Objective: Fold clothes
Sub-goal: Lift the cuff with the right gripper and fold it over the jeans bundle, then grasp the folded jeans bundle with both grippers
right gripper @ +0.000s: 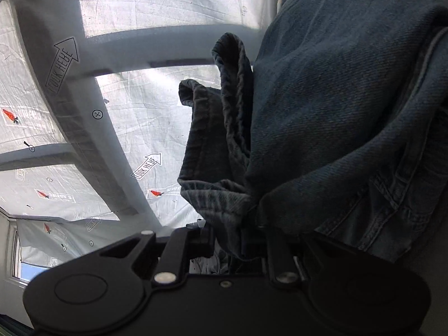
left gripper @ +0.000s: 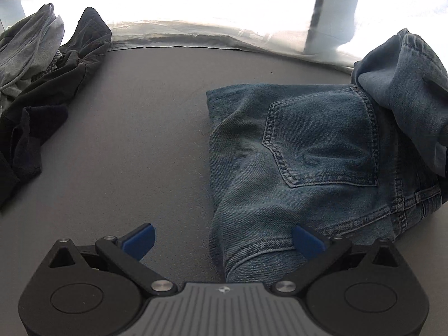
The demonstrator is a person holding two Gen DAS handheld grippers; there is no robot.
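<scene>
Grey worktop (left gripper: 145,128) runs out to a white curtain (left gripper: 224,8) printed with carrots. Jeans (left gripper: 308,151) lie on the right side, dark clothes (left gripper: 56,84) heaped far left. Left hand-held gripper (left gripper: 222,242) hangs wide with nothing in it; right hand-held gripper (right gripper: 246,224) is clamped on a bunched jeans leg (right gripper: 322,128).

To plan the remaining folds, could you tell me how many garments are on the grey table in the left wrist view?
3 at least: jeans at right, a dark garment at left, and a grey zip-up top in the far-left corner. More may be hidden in that pile.
</scene>
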